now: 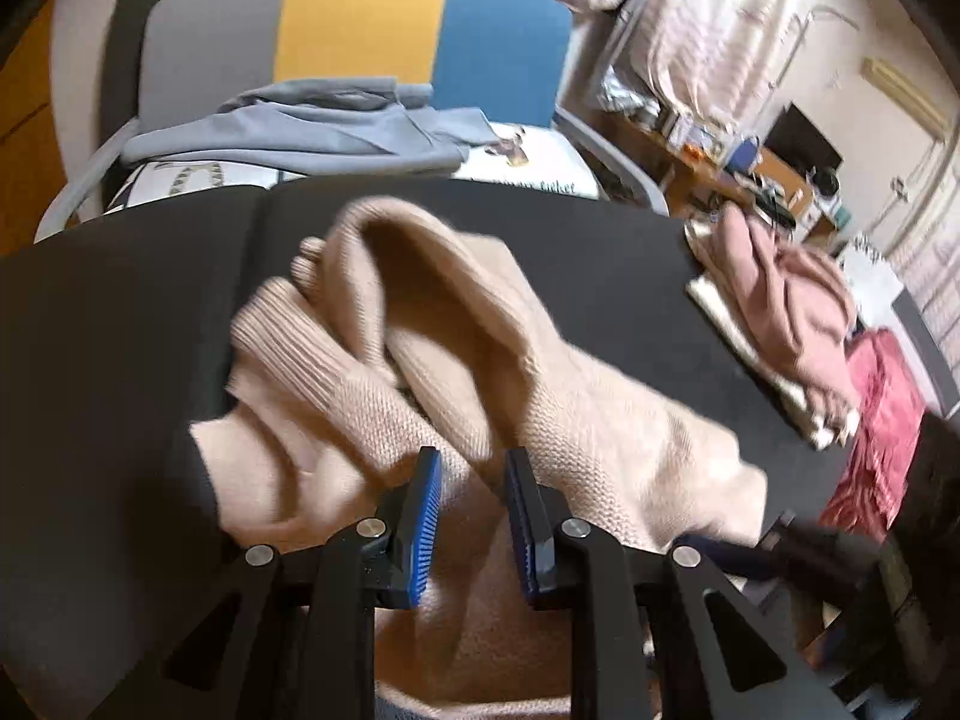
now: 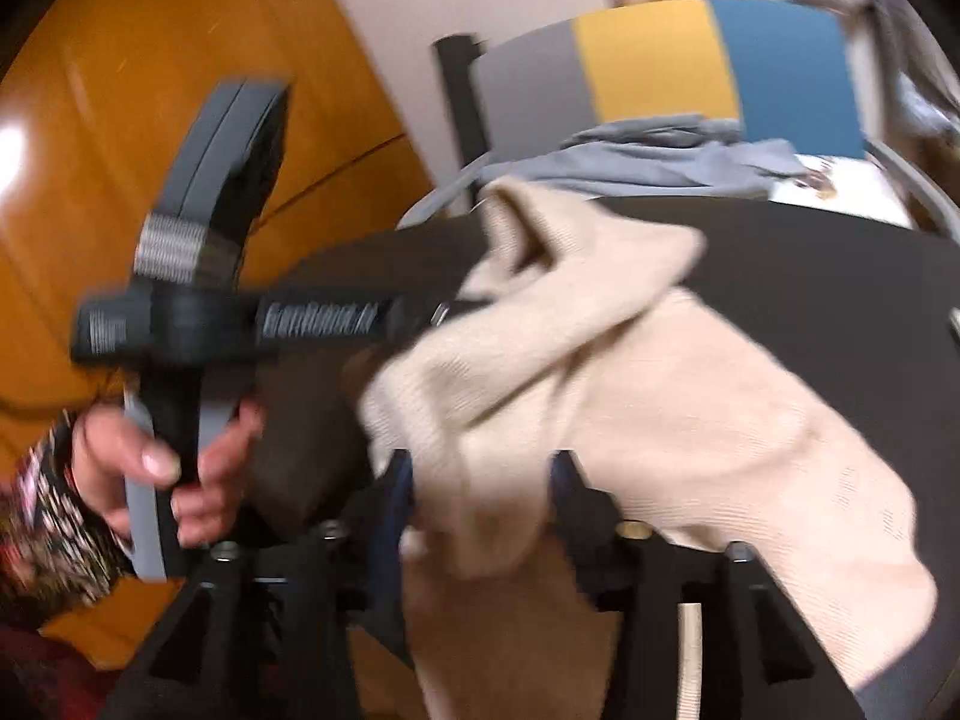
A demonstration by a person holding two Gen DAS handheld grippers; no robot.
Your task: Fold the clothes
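A beige knit sweater lies crumpled on the black table, its ribbed cuff toward the left. My left gripper has its blue pads close together with sweater fabric between them, and more knit hangs toward the camera. In the right wrist view, a hand holds the left gripper, whose tips are buried in a raised fold of the sweater. My right gripper has its fingers well apart, with a bunch of the sweater lying in the gap. This view is blurred.
Behind the table stands a chair with a grey, yellow and blue back and a grey garment on its seat. Pink clothes are piled at the table's right edge, above a red garment. A cluttered desk stands at the far right.
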